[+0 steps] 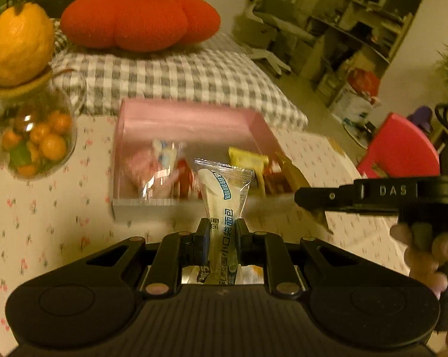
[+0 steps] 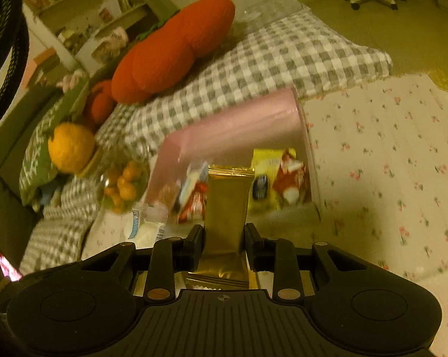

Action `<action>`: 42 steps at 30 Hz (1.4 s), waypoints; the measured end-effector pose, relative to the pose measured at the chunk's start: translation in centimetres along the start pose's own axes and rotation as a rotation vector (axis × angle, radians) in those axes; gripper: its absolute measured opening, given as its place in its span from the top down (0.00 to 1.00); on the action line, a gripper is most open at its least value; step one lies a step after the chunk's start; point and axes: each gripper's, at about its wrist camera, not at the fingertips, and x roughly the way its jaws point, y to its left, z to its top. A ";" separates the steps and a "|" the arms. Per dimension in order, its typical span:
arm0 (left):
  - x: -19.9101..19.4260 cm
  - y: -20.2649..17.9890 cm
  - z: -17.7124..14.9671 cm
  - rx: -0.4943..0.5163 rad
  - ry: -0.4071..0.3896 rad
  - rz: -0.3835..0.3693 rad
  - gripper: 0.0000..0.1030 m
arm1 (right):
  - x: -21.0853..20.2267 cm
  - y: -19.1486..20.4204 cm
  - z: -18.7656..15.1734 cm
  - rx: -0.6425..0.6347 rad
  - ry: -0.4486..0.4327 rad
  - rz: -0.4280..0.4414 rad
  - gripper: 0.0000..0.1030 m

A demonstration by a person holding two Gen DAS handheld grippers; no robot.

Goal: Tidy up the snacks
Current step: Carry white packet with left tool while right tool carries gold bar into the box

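A pink box sits on the floral tablecloth and holds several snack packets, among them a yellow one. My left gripper is shut on a clear-and-white bread packet, held upright just in front of the box. My right gripper is shut on a gold packet, held upright in front of the same pink box. The right gripper also shows in the left wrist view, at the right edge by the box. The white packet shows in the right wrist view, at lower left.
A glass jar of small oranges with a yellow fruit on top stands left of the box. A red pumpkin cushion lies on a grey checked pillow behind. A red stool stands at the right.
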 end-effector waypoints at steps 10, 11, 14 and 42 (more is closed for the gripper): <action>6.5 -0.3 4.7 -0.028 0.014 0.078 0.85 | 3.9 -2.3 3.2 0.089 -0.059 0.006 0.72; 7.1 -0.3 5.1 -0.033 0.015 0.085 0.85 | 4.4 -2.7 3.6 0.097 -0.064 0.007 0.72; 8.9 -0.2 5.9 -0.044 0.022 0.103 0.85 | 5.4 -3.7 4.2 0.120 -0.073 0.007 0.72; 12.1 -1.2 8.3 -0.038 0.000 0.139 0.71 | 6.6 -5.4 5.5 0.169 -0.126 -0.010 0.58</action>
